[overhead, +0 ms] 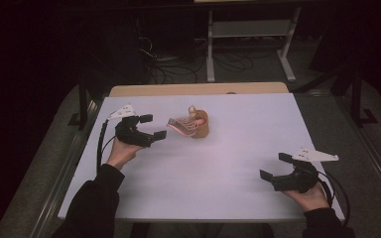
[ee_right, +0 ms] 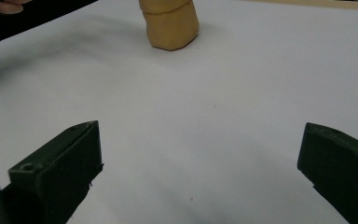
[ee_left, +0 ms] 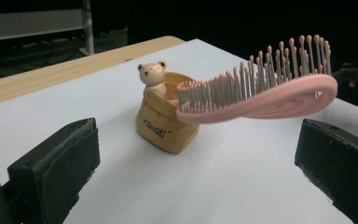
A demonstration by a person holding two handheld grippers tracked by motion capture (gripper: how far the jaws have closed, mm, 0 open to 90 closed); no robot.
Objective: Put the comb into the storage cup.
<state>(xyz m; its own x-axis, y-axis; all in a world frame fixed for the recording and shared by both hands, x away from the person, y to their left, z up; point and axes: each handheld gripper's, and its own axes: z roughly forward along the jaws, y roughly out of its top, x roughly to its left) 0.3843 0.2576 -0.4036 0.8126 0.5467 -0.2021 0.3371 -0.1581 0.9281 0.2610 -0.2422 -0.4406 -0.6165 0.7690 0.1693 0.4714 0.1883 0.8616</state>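
1. pink hairbrush (ee_left: 261, 95) propped in a small tan holder (ee_left: 165, 128), handle end down inside it, bristled head sticking out sideways and hanging free above the bench (overhead: 218, 168).
2. bristles pointing upward in the left gripper view, pink tips in rows along the head.
3. holder shaped like a little sack, with a small bear figure (ee_left: 151, 77) rising at its rim and dark lettering on its front.
4. standing upright on the white bench top, toward the far middle, in the high view holder (overhead: 199, 125) and brush (overhead: 181, 125) together.
5. left gripper (overhead: 154, 126) held just beside the brush head, on the left side of the bench; fingers (ee_left: 58, 163) spread wide, not touching the brush, which sits ahead of and above the gap between them.
6. right gripper (overhead: 274, 166) well apart from the holder, near the front right corner of the bench; fingers (ee_right: 60, 163) also spread wide, only bare white bench between them.
7. lower part of the holder (ee_right: 170, 23) at the top of the right gripper view, far ahead of those fingers.
8. dark sleeves (overhead: 92, 203) and hands coming in from the near edge, one on each gripper.
9. strip of pale wood (overhead: 198, 89) along the far edge of the white top.
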